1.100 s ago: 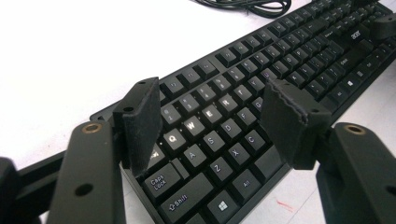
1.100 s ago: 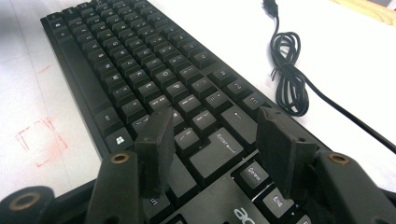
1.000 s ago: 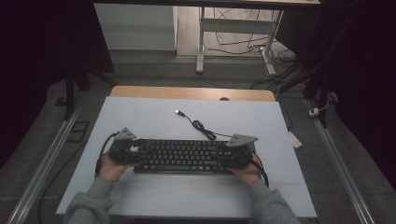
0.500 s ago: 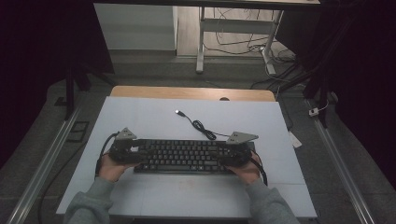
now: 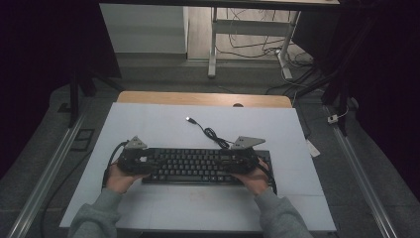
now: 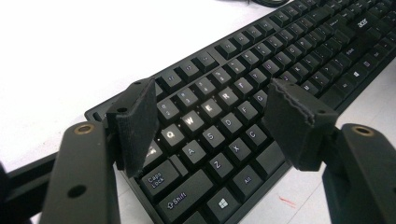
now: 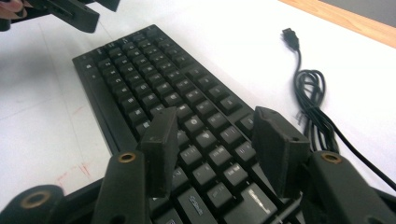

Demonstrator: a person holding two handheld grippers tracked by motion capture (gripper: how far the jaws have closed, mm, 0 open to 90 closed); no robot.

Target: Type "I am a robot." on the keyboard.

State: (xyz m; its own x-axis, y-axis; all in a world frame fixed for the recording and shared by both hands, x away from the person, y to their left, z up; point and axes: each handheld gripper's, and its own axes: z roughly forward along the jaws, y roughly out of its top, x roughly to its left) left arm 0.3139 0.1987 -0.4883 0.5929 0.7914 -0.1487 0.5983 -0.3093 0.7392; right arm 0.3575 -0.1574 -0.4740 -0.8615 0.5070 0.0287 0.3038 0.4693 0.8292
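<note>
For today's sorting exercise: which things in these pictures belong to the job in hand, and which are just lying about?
In the job:
black plastic computer keyboard
left hand-held gripper, jaws open above the keys
right hand-held gripper, jaws open above the keys, just been closing, nothing between them

Lying about:
keyboard's coiled black USB cable
white sheet covering the wooden table
small white plug box on the grey floor

Dim room, dark at both sides. White bench (image 5: pixel 148 124) with wooden strip (image 5: pixel 203 98) along far edge. Beyond strip: grey floor (image 5: pixel 163 74), white desk leg (image 5: pixel 212 44), loose cables (image 5: pixel 247 39), pale cabinet (image 5: pixel 143 29). Metal rails (image 5: pixel 49 168) flank bench left and right.
</note>
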